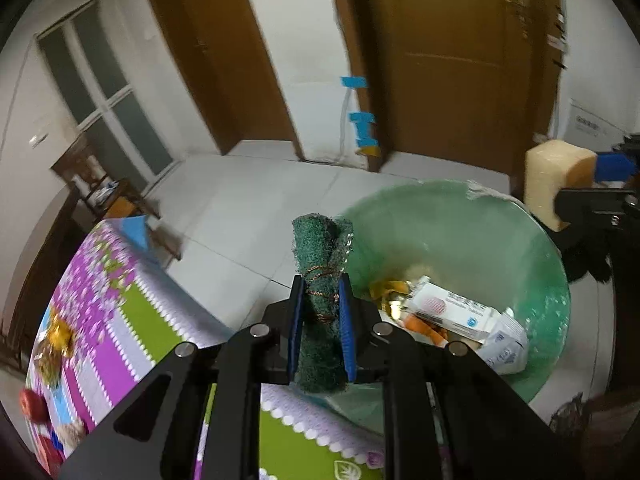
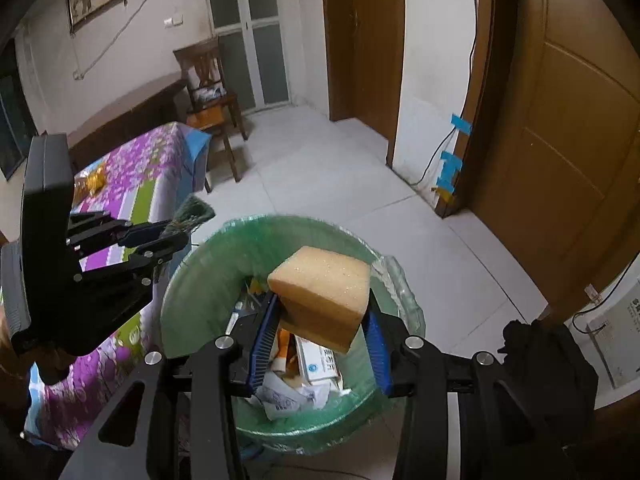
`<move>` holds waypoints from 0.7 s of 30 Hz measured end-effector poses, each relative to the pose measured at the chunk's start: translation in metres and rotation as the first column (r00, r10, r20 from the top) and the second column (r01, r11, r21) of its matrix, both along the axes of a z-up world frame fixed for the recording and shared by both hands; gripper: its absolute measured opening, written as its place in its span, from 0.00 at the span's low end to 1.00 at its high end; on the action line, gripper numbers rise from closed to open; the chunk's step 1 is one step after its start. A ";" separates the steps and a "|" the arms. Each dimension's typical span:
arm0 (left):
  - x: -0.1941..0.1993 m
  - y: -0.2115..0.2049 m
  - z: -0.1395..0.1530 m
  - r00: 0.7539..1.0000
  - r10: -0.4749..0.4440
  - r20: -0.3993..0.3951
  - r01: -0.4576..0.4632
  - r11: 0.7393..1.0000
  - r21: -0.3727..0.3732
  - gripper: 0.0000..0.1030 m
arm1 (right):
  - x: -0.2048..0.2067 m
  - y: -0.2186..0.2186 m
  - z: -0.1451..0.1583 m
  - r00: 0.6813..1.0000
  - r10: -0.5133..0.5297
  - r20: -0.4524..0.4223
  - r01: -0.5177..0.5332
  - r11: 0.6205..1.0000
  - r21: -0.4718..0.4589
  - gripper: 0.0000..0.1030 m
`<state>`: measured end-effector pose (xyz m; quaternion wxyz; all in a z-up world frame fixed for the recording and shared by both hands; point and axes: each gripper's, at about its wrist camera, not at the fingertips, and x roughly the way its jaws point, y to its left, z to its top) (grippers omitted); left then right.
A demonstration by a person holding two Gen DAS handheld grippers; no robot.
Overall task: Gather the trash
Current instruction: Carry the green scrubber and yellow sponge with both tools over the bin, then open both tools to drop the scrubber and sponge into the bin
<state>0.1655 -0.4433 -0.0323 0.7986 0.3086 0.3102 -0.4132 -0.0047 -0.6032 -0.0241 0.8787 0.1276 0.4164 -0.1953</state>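
Both loads hover at the green-lined round bin (image 2: pixel 200 280): right claw (image 2: pixel 320 320) clamps a yellow foam sponge block (image 2: pixel 324 300) over it, left claw (image 1: pixel 322 320) clamps a rolled green scouring pad (image 1: pixel 322 280) at its nine o'clock rim; releasing is next.

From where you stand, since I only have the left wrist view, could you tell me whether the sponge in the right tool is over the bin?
Observer: Yes, the yellow sponge in the right tool hangs over the green-lined bin.
Operator: Thank you. Is my scouring pad over it too?
Observer: Not quite; the green scouring pad in the left tool sits beside the bin's rim, near the table edge.
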 end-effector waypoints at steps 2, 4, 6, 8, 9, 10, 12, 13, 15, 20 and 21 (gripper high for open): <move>-0.005 -0.005 -0.003 0.999 -0.038 -0.002 0.038 0.999 0.016 0.15 | 0.002 -0.002 -0.004 1.000 0.007 -0.022 -0.006 1.000 0.012 0.42; -0.007 -0.007 -0.006 0.999 -0.053 0.006 0.053 0.998 0.025 0.15 | 0.006 -0.003 -0.007 0.999 0.014 -0.038 -0.013 1.000 0.022 0.42; -0.008 -0.009 -0.009 0.997 -0.078 -0.012 0.078 0.996 0.032 0.15 | 0.011 -0.002 -0.011 0.998 0.032 -0.058 -0.030 0.999 0.034 0.42; -0.006 -0.012 -0.012 0.993 -0.106 -0.047 0.108 0.993 0.039 0.15 | 0.015 0.000 -0.014 0.996 0.047 -0.070 -0.044 0.998 0.043 0.42; -0.005 -0.013 -0.013 0.991 -0.122 -0.063 0.125 0.991 0.042 0.17 | 0.018 0.000 -0.015 0.996 0.051 -0.076 -0.048 0.998 0.039 0.42; -0.005 -0.014 -0.013 0.988 -0.134 -0.072 0.138 0.990 0.040 0.18 | 0.020 0.002 -0.016 0.995 0.053 -0.082 -0.051 0.998 0.032 0.42; -0.002 -0.015 -0.014 0.984 -0.150 -0.095 0.154 0.987 0.037 0.18 | 0.026 0.002 -0.018 0.994 0.058 -0.093 -0.057 0.998 0.017 0.42; 0.001 -0.015 -0.014 0.982 -0.153 -0.106 0.157 0.987 0.034 0.18 | 0.029 0.001 -0.018 0.994 0.059 -0.096 -0.058 0.998 0.014 0.42; 0.006 -0.014 -0.014 0.980 -0.152 -0.128 0.156 0.987 0.022 0.26 | 0.032 -0.001 -0.021 0.994 0.061 -0.096 -0.059 0.998 0.015 0.43; 0.014 -0.007 -0.012 0.986 -0.115 -0.118 0.115 0.993 -0.005 0.60 | 0.041 -0.002 -0.030 0.993 0.059 -0.106 -0.056 0.998 0.028 0.51; 0.016 -0.006 -0.012 0.987 -0.106 -0.124 0.106 0.994 -0.008 0.60 | 0.042 -0.001 -0.031 0.993 0.057 -0.107 -0.054 0.998 0.029 0.51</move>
